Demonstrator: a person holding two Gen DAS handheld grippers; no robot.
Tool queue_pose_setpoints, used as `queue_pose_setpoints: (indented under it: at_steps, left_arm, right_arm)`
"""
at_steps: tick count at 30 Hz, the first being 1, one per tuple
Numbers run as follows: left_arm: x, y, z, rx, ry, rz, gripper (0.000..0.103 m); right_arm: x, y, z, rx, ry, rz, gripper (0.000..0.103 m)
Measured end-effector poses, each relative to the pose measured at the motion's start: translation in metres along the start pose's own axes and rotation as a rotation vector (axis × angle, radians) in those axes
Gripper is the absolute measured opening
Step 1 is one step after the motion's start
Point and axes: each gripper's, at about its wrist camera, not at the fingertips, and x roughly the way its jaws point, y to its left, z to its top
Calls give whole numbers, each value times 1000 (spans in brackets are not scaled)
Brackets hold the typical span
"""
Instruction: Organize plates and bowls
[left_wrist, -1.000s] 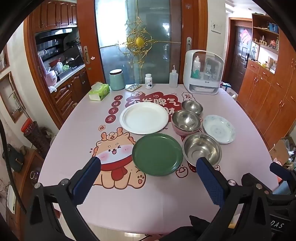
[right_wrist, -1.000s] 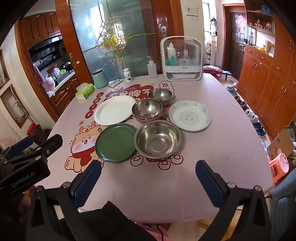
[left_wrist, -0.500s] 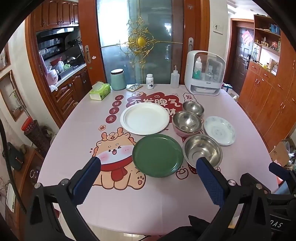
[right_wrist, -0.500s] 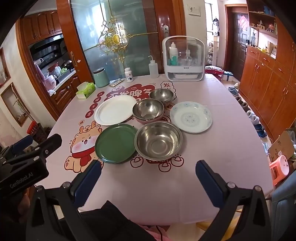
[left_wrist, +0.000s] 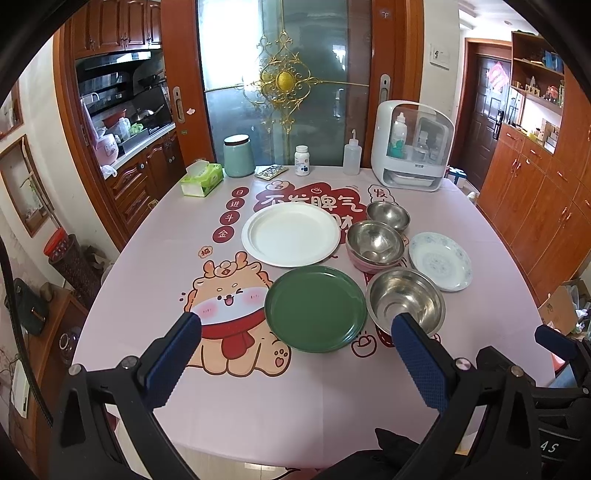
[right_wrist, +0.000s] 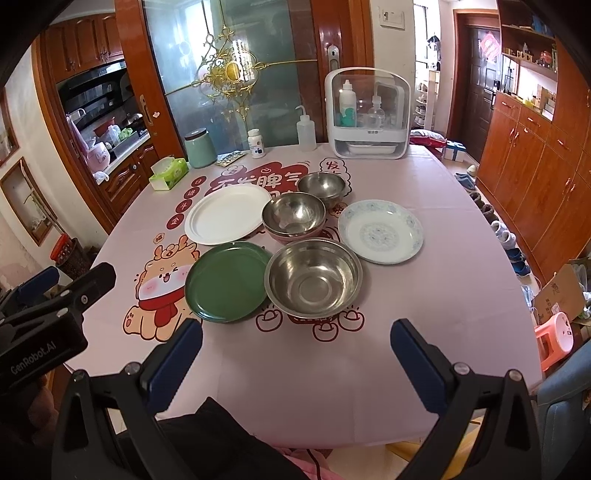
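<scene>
We hold both tongs wide open and empty, left tongs (left_wrist: 295, 354) and right tongs (right_wrist: 295, 354), above the counter's (right_wrist: 461, 295) near edge, because the plates (right_wrist: 227, 281) and bowls (right_wrist: 314, 284) lie untouched, spread out beside each other mid-counter.

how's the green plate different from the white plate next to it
The green plate is dark green and smaller; the white plate is plain white and wider. The green plate lies nearer the claws, beside the big steel bowl; the white plate lies farther back. Both are round, empty and flat on the table.
</scene>
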Motion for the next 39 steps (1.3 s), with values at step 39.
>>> queue_pose_setpoints:
  at_steps: [39]
  left_arm:
    - [4,-6,-11,-96,33,0,102]
  right_arm:
    - [6,-12,-4,-65,42,18,102]
